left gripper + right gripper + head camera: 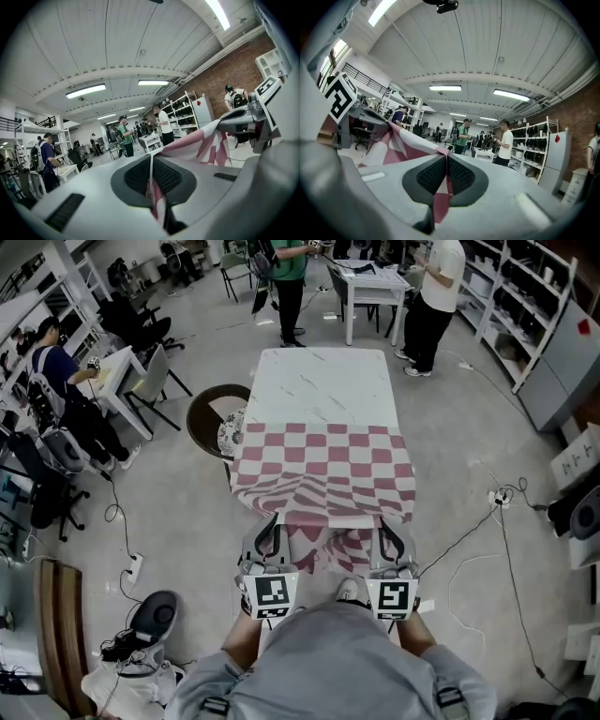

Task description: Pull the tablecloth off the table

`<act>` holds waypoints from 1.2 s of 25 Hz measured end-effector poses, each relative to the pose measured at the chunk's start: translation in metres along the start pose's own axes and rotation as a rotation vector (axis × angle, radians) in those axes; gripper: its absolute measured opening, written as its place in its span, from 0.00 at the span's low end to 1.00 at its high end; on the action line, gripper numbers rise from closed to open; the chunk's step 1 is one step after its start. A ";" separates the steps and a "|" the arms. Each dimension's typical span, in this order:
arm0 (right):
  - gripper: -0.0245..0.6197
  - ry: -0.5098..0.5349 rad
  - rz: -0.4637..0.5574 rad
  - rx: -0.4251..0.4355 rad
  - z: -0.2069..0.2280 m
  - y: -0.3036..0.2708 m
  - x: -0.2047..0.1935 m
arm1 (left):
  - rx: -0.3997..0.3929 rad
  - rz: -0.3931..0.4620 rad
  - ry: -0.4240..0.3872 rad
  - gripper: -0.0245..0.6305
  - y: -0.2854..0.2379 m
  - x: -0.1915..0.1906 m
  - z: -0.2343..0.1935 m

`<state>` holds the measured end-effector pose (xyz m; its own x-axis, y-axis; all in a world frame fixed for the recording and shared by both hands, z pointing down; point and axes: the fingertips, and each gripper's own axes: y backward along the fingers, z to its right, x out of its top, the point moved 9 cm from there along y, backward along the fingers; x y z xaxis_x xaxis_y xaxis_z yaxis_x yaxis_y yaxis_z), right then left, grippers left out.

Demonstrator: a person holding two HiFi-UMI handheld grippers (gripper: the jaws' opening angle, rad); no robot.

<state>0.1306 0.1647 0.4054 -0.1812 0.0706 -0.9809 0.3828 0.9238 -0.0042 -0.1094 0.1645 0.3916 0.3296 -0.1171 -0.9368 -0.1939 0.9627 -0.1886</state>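
Note:
A red-and-white checked tablecloth (323,465) covers the near half of a white marble-look table (323,381) and hangs off its near edge. My left gripper (268,536) is shut on the cloth's near left hem, and my right gripper (390,538) is shut on the near right hem. In the left gripper view the tablecloth (199,143) is pinched between the dark pads (136,176) and runs over to the right gripper. In the right gripper view the tablecloth (401,143) is clamped between the pads (431,176) and stretches left toward the other gripper.
A round dark stool (214,418) stands at the table's left side. A person (58,395) sits at a small desk far left; two others (433,296) stand at a white table behind. Cables (487,521) and a power strip lie on the floor right; shelving lines the right wall.

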 end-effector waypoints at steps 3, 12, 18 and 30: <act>0.05 -0.037 0.002 -0.015 -0.013 0.017 0.015 | -0.010 0.041 0.019 0.05 0.026 0.010 -0.009; 0.05 -0.136 0.035 -0.008 -0.031 0.046 0.039 | -0.023 0.114 0.097 0.05 0.065 0.019 -0.020; 0.05 -0.172 0.055 0.011 -0.036 0.053 0.043 | -0.030 0.127 0.132 0.05 0.077 0.021 -0.024; 0.05 -0.290 0.047 0.034 -0.041 0.052 0.038 | -0.014 0.125 0.218 0.05 0.086 0.019 -0.029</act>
<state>0.1061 0.2311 0.3756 0.1017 -0.0021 -0.9948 0.4158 0.9085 0.0406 -0.1462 0.2378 0.3493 0.0951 -0.0486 -0.9943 -0.2334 0.9699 -0.0697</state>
